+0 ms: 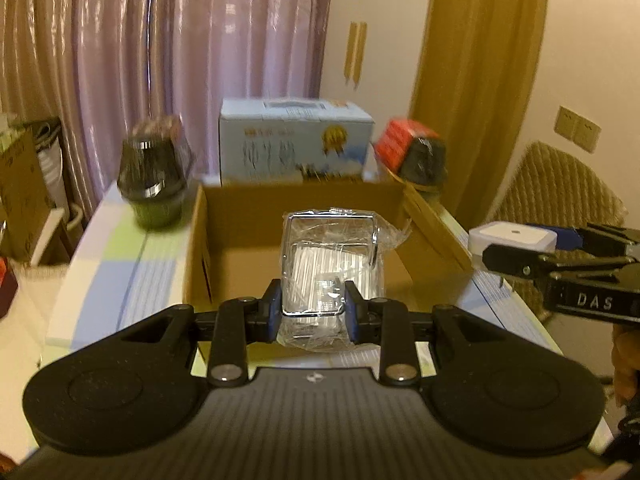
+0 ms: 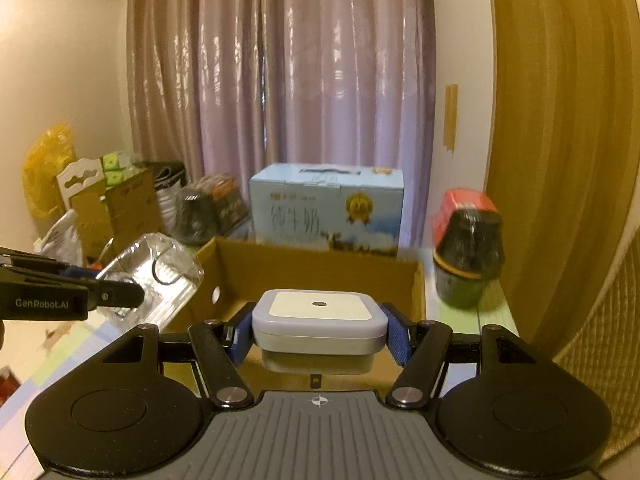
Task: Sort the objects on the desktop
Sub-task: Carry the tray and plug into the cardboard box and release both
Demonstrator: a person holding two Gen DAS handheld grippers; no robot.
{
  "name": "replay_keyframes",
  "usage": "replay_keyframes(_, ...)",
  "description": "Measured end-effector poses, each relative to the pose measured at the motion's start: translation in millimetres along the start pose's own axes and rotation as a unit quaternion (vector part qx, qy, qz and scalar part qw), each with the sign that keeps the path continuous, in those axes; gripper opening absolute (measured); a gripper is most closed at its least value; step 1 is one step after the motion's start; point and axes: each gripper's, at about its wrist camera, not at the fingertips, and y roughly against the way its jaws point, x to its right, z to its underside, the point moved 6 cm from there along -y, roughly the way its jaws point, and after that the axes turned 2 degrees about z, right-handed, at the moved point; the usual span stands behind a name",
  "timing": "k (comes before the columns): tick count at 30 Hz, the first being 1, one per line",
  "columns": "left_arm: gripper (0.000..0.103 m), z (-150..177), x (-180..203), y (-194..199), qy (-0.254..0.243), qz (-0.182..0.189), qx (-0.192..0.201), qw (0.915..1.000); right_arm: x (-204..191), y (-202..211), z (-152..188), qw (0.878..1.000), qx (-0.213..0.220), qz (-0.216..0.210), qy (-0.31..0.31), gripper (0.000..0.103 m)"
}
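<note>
My left gripper (image 1: 312, 312) is shut on a clear plastic packet (image 1: 332, 264) with a metal clip inside, held above the near edge of an open cardboard box (image 1: 236, 220). In the right wrist view that packet (image 2: 152, 276) shows at the left, off the box's left corner. My right gripper (image 2: 320, 334) is shut on a white square plug-in device (image 2: 320, 320), its blue pads pressing both sides, over the near part of the same cardboard box (image 2: 304, 268). The device (image 1: 512, 240) also appears at the right of the left wrist view.
A light blue carton (image 1: 296, 144) stands behind the box. A dark wrapped cup (image 1: 154, 176) sits left of it, and another with a red pack (image 1: 416, 152) sits right. Curtains hang behind. Clutter and cartons (image 2: 116, 208) fill the far left; a wicker chair (image 1: 560, 192) stands right.
</note>
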Motion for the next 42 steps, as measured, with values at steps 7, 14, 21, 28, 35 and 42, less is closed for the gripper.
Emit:
replay_keyframes(7,0.026,-36,-20,-49,0.006,-0.012,0.023,0.9996,7,-56,-13,1.000,0.009,0.006,-0.023,0.062)
replay_keyframes(14,0.026,-38,-37,-92,0.020,-0.009,0.018,0.9996,15,-100,-4,1.000,-0.003,0.009,-0.016,0.062)
replay_keyframes(21,0.026,-24,-47,-122,0.024,-0.013,-0.007,0.9996,19,-127,17,0.999,-0.031,0.010,-0.017,0.062)
replay_keyframes(28,0.026,-15,-54,-140,0.027,-0.016,-0.030,0.9990,20,-142,30,0.999,-0.047,0.007,-0.022,0.062)
replay_keyframes(35,0.028,-7,-50,-153,0.024,-0.015,-0.049,0.9984,19,-144,32,0.998,-0.050,0.008,-0.022,0.062)
replay_keyframes(42,0.032,-9,-56,-144,0.031,-0.024,-0.037,0.9985,22,-142,32,0.998,-0.050,0.007,-0.029,0.062)
